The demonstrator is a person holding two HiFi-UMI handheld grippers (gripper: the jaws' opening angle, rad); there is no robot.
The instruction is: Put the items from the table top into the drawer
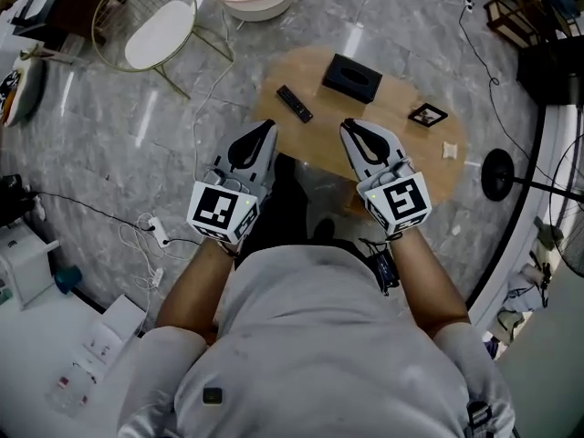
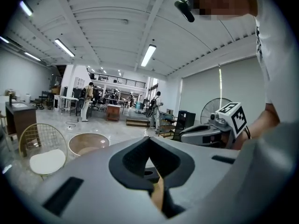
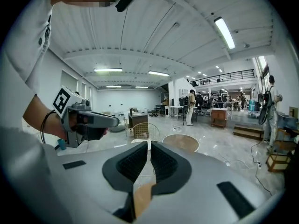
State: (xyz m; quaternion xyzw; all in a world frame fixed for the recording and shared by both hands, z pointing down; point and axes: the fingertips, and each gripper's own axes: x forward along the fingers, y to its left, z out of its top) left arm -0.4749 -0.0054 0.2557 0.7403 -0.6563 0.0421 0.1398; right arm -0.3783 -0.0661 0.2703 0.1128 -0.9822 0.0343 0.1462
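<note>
Left gripper (image 1: 263,131) and right gripper (image 1: 352,131) hang clenched, empty, by the desk (image 1: 392,95); its remote (image 1: 294,103), likely light and stiff, suits pinching across its width.

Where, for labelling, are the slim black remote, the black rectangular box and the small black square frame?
slim black remote (image 1: 294,103): head view, mid-body.
black rectangular box (image 1: 351,78): head view, top face.
small black square frame (image 1: 427,114): head view, centre.

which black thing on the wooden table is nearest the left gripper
The slim black remote control, just beyond the left gripper; the black box and small black square frame lie farther right.
</note>
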